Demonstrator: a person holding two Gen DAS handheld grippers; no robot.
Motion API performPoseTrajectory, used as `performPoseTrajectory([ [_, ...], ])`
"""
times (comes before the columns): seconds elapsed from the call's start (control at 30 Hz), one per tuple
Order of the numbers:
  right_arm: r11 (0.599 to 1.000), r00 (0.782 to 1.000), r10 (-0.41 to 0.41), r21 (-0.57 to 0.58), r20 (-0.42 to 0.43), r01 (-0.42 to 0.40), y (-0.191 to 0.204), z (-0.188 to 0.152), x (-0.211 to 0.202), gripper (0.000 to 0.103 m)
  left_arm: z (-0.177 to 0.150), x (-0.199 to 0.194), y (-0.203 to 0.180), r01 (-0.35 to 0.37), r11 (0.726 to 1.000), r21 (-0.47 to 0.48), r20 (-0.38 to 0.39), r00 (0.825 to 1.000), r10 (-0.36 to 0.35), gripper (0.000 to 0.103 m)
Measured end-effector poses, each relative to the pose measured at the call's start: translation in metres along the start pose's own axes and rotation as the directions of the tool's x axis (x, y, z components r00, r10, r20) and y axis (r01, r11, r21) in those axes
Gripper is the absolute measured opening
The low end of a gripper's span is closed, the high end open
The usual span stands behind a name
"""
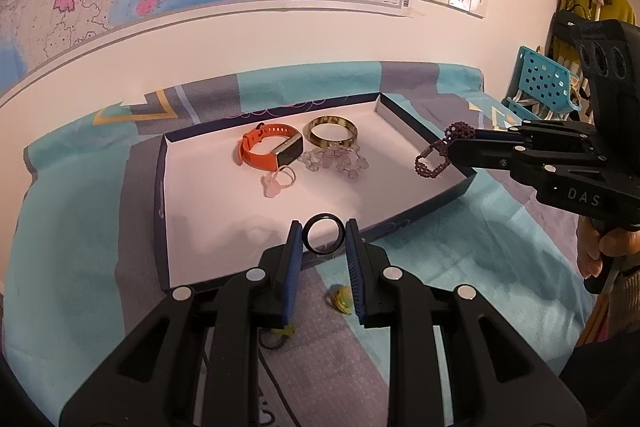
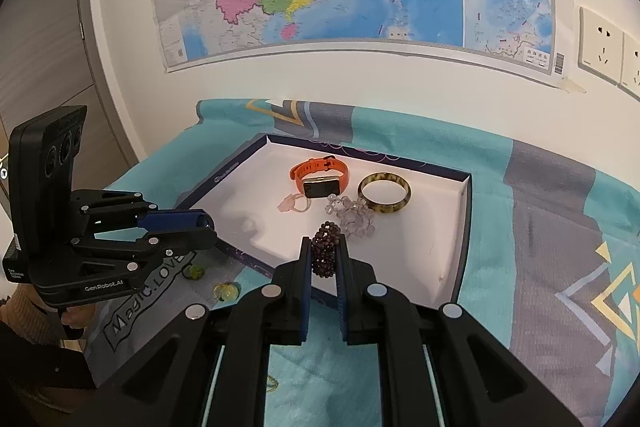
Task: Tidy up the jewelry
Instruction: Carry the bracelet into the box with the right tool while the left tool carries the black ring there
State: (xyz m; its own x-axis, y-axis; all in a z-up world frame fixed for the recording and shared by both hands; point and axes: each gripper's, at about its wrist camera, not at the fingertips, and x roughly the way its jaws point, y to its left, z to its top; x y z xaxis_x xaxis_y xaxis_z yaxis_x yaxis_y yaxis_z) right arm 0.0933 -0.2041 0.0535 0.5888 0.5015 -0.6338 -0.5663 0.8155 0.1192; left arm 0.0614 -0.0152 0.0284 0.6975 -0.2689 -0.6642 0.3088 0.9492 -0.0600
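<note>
A black ring [image 1: 323,233] is pinched by the left claw [image 1: 322,247] at lower centre, above the tray [image 1: 424,131] edge; a purple bead bracelet [image 2: 325,250] is clamped by the right claw [image 2: 325,259].

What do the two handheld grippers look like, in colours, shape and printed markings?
Both are black plastic with blue ribbed finger pads and round silver pivot pins. The left gripper carries a black camera block with three round lenses and white "GenRobot.AI" lettering. The right gripper shows white letters "DAS" on its side.
</note>
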Motion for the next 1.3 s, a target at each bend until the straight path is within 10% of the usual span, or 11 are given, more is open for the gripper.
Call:
performPoseTrajectory([
  [1.3, 0.998, 0.996, 0.043, 0.041, -0.078, -0.04, -0.015, 0.023, 0.065, 0.01, 0.028, 0.071, 0.026, -0.045, 0.998, -0.049, -0.102, 0.994, 0.039, 0.022],
])
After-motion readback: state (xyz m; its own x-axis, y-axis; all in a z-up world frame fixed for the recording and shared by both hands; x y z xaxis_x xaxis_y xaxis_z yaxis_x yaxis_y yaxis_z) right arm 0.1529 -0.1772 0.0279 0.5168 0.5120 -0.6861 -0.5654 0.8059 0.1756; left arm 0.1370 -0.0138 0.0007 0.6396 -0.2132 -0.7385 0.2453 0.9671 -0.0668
